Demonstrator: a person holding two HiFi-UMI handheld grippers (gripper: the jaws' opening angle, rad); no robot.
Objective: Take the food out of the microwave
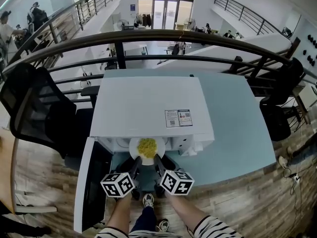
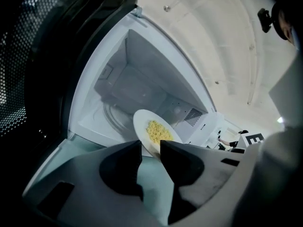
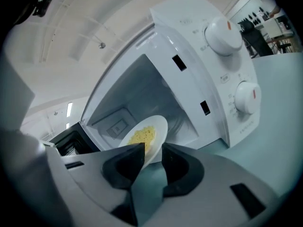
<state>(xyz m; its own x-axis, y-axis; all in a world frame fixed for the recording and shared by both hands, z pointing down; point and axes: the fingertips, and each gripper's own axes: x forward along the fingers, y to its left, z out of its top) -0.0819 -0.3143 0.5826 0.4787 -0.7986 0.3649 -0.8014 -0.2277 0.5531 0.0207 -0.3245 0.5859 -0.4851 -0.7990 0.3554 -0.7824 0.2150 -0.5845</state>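
Observation:
A white plate [image 1: 134,149] of yellow food [image 1: 147,145] hangs at the mouth of the open white microwave [image 1: 148,108]. My left gripper [image 1: 137,160] pinches the plate's near-left rim and my right gripper [image 1: 157,158] its near-right rim. In the left gripper view the plate [image 2: 142,122] stands tilted in front of the bare cavity [image 2: 142,86], its edge caught between the jaws of the left gripper [image 2: 151,148]. In the right gripper view the plate [image 3: 158,126] with the food [image 3: 142,136] sits between the jaws of the right gripper [image 3: 153,150].
The microwave door [image 1: 85,182] hangs open to the left. Two control knobs [image 3: 222,34] are on the panel at the right. The microwave stands on a pale blue table [image 1: 237,123] against a dark railing [image 1: 158,36]. A black office chair [image 1: 34,108] stands at the left.

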